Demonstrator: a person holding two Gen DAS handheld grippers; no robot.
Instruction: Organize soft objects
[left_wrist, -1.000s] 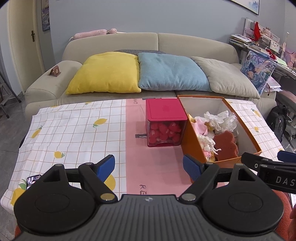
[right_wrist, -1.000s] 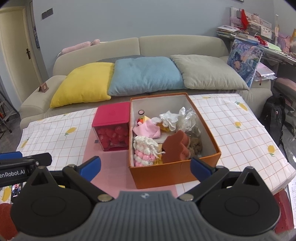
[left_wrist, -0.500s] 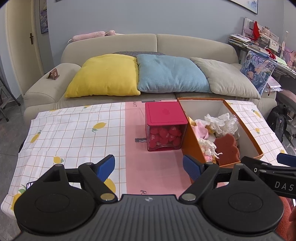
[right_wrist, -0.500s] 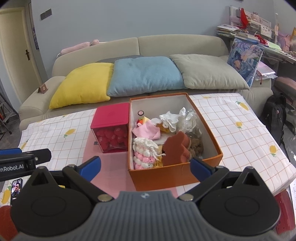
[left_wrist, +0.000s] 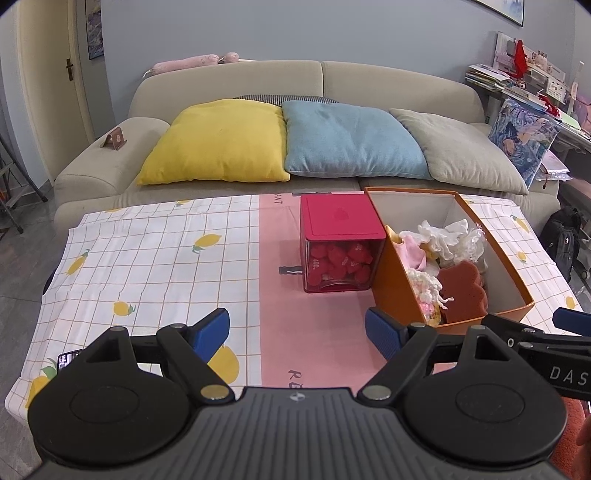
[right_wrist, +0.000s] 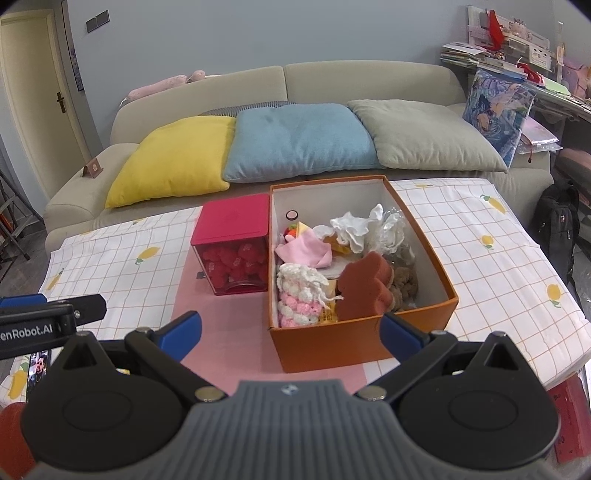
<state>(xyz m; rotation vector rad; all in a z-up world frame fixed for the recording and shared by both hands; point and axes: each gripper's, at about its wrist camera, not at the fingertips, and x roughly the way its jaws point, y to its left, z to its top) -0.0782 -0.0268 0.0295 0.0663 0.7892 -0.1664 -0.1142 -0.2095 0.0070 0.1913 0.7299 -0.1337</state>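
Your left gripper (left_wrist: 297, 328) and your right gripper (right_wrist: 291, 326) both hang above the near edge of the table with jaws spread wide and nothing between them.

The soft things lie heaped in the open orange cardboard box (right_wrist: 364, 341) on the pink strip of the lemon-print tablecloth (right_wrist: 472, 236), touching the closed red-lidded clear cube (right_wrist: 232, 251) on its left. You can count one brown sponge with a lobed outline (right_wrist: 364, 290), one pink-and-white crocheted piece (right_wrist: 299, 295), one folded pink cloth (right_wrist: 306, 251), one white ruffled bundle (right_wrist: 356, 229) and one brown fuzzy item (right_wrist: 404, 282); smaller pieces beneath are too buried to number. The cube holds many red hearts, too crowded to count.

All of it looks light and yielding. The sponge will likely squash and spring back, so pinch it across its upright top edge. The crochet may snag or stretch; take its thick body, not the loose strands. The cloth will droop, so grip a fold
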